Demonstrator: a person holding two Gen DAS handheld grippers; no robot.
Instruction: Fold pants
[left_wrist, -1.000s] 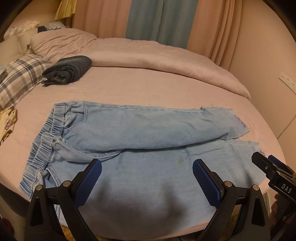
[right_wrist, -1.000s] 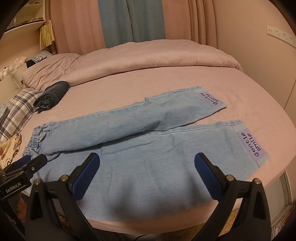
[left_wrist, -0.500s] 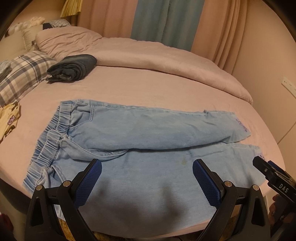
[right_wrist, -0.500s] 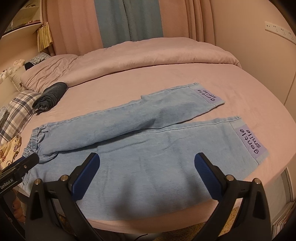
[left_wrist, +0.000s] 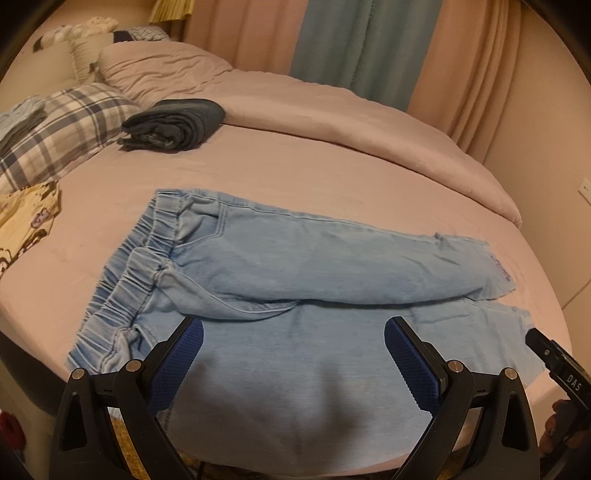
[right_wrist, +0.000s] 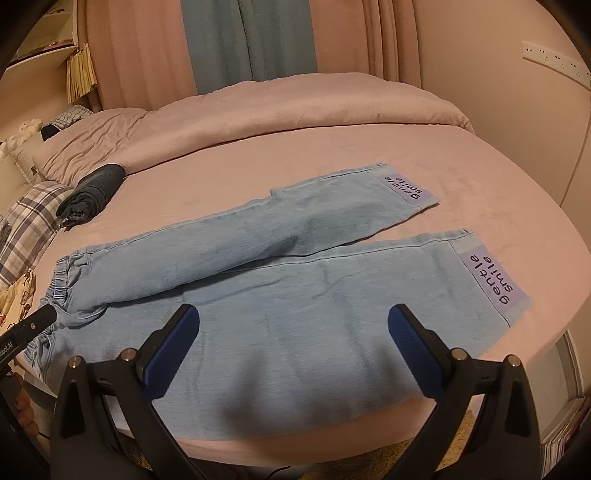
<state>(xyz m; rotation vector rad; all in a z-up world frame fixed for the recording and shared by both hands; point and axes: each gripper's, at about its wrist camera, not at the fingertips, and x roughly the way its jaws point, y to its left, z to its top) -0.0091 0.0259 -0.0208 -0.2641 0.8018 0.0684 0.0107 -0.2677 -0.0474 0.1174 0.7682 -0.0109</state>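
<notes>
Both pairs of tongs are held wide apart and empty: the left tongs (left_wrist: 293, 352) and the right tongs (right_wrist: 293, 349) hover above the near edge of the bed, each with its blue ribbed pads spread over the near leg of the pants. Compared with a second ago, both views have been drawn back and slightly upward, so that more of the bed and the whole garment are now taken in; nothing has been gripped and the cloth has not been shifted. This is judged to mean that the fold has not yet begun and that the tongs are being positioned for a first grasp.

The light blue denim pants with an elastic waistband (left_wrist: 295, 266) are laid flat and lengthwise across the pink round bed (left_wrist: 295, 173), waistband to the left, hems to the right. The far leg is angled so that it overlaps the near one near the crotch. Lilac printed patches (right_wrist: 495, 282) are seen at both hems. A dark folded garment (left_wrist: 173, 125) lies well apart, near the plaid pillow (left_wrist: 66, 125).
</notes>
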